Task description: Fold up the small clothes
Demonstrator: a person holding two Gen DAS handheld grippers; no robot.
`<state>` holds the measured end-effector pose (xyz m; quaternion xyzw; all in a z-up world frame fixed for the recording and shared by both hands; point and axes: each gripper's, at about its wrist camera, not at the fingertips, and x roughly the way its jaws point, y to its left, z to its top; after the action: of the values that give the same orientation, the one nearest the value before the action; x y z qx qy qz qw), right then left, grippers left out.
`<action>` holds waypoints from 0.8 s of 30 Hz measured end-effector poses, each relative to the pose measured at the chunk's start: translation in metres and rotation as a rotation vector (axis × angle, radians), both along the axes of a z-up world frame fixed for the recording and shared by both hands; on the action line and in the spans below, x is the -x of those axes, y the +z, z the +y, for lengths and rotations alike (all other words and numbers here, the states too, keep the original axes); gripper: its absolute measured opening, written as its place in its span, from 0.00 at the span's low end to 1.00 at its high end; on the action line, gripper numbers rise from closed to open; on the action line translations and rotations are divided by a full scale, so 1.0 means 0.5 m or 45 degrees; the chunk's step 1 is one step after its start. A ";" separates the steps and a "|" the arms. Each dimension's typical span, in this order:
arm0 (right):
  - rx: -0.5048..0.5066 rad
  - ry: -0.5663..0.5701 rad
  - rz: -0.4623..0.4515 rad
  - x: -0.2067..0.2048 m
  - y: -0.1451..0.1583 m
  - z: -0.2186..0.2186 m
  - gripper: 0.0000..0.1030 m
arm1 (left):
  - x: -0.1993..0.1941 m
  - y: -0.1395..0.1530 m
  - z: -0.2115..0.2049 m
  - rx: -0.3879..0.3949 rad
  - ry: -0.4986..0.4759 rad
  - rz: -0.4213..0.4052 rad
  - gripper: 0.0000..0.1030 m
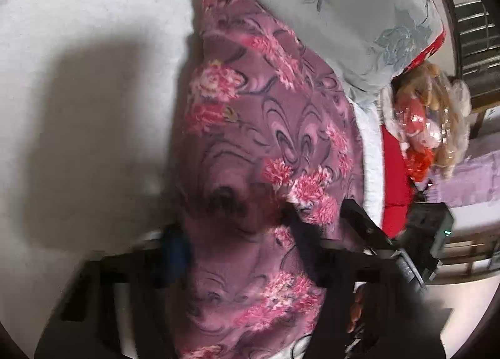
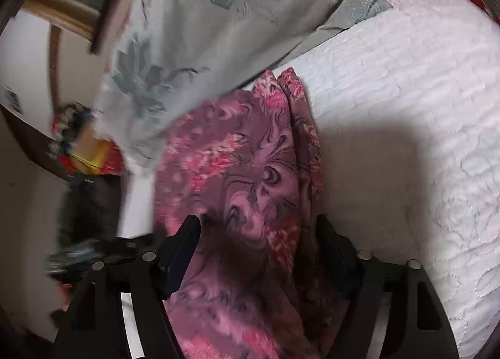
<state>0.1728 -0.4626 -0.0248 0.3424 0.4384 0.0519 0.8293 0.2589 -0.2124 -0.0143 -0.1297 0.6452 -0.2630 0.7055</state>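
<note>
A purple fleece garment with pink flowers (image 1: 268,127) hangs lengthwise over the white quilted bed (image 1: 78,62). My left gripper (image 1: 237,234) is shut on its near end, the cloth bunched between the fingers. The right gripper shows at the right of the left wrist view (image 1: 375,234). In the right wrist view the same garment (image 2: 243,165) lies folded in a long strip between the fingers of my right gripper (image 2: 259,240). Its fingers (image 2: 184,243) stand apart with cloth filling the gap; whether they pinch it is unclear.
A grey quilt with blue flower embroidery (image 1: 343,15) lies against the garment's far end, also in the right wrist view (image 2: 203,31). A doll in clear wrap (image 1: 428,118) and red fabric (image 1: 395,184) sit at the right. White quilted bed (image 2: 406,109) extends right.
</note>
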 end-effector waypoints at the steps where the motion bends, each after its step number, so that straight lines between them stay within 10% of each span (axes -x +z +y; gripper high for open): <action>1: 0.068 0.015 -0.001 -0.004 0.009 0.012 0.44 | 0.003 0.006 -0.002 -0.022 -0.022 -0.026 0.28; 4: 0.170 0.012 -0.049 0.010 0.039 0.026 0.22 | 0.020 0.031 -0.012 -0.047 -0.042 -0.111 0.24; 17: 0.133 0.042 -0.176 0.111 0.142 0.142 0.21 | 0.140 0.162 0.095 -0.141 -0.026 -0.327 0.22; 24: 0.053 0.122 -0.160 0.156 0.125 0.253 0.21 | 0.205 0.133 0.222 -0.169 0.052 -0.297 0.24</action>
<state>0.0947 -0.3363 0.0376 0.2997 0.4024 0.1039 0.8588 0.1562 -0.1013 0.0524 -0.0645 0.5721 -0.2187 0.7879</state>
